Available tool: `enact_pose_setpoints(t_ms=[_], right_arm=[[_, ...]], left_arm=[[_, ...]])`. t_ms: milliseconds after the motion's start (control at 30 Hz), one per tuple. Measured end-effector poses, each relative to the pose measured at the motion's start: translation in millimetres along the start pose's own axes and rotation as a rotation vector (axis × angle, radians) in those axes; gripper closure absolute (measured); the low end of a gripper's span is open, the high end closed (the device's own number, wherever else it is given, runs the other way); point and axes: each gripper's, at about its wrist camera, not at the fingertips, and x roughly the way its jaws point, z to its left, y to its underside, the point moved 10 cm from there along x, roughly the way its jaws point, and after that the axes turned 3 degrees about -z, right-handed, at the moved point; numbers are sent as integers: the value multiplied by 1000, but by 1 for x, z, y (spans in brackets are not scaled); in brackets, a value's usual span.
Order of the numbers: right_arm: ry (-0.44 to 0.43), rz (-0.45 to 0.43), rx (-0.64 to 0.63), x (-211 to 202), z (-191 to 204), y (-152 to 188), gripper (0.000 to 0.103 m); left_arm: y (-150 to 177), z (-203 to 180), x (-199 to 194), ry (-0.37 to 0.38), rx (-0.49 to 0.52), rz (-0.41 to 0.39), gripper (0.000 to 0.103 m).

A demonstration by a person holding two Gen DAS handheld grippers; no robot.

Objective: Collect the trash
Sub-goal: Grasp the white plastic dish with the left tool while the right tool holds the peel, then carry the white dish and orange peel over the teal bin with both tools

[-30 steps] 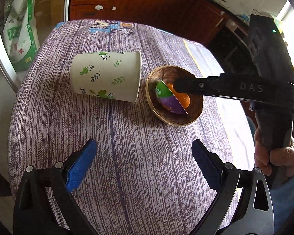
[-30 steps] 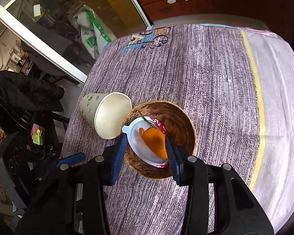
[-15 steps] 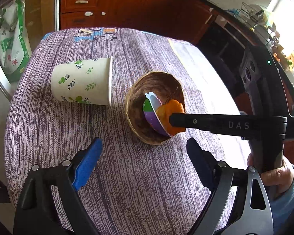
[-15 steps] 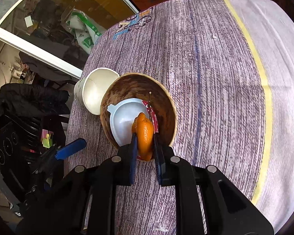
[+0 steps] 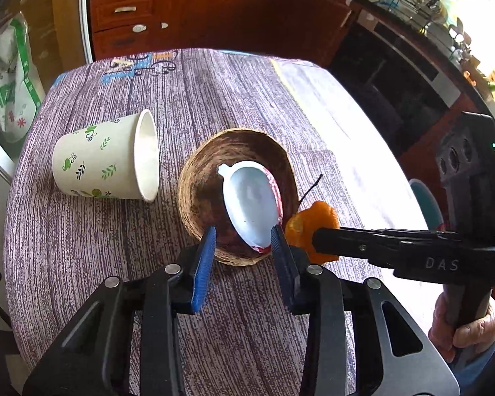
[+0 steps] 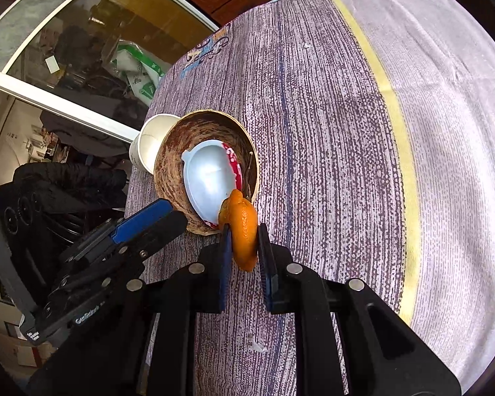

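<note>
We have the orange peel (image 6: 244,231) pinched in the right gripper (image 6: 244,247) and lifted just beside the woven bowl (image 5: 194,194) on the tabletop (image 5: 247,99). Our left gripper (image 5: 242,247), its jaws just closing, straddles the bowl's near rim and the white plastic cup (image 5: 250,208) inside without pressing yet. Next, we judge, it must pinch that rim.

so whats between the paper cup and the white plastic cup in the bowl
Only the near wall of the brown bowl separates the paper cup from the white plastic cup, seen in the left wrist view.
</note>
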Motion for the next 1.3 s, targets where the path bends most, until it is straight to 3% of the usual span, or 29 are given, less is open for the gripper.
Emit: enact_pose_setpoints(t_ms=[333, 500, 633, 667, 700, 800, 1000, 1300], right_arm=[[-39, -32, -10, -22, -2, 0, 88], [-44, -45, 10, -30, -13, 0, 88], [-46, -46, 28, -30, -19, 0, 88], [-47, -46, 34, -30, -20, 1, 88], [-48, -47, 39, -30, -22, 1, 88], [-52, -50, 55, -31, -26, 2, 88], [-54, -60, 75, -35, -31, 4, 88], [-70, -105, 73, -60, -25, 8, 88]], left_arm=[[-1, 6, 27, -26, -1, 59, 66], [-5, 7, 35, -37, -19, 50, 49], [-8, 1, 41, -31, -14, 43, 49], [-8, 0, 42, -32, -14, 39, 54], [-9, -2, 43, -36, -6, 37, 71], [-8, -10, 42, -41, 20, 19, 97], [-16, -17, 19, -63, 42, -44, 99], [-10, -36, -9, -68, 74, -41, 99]])
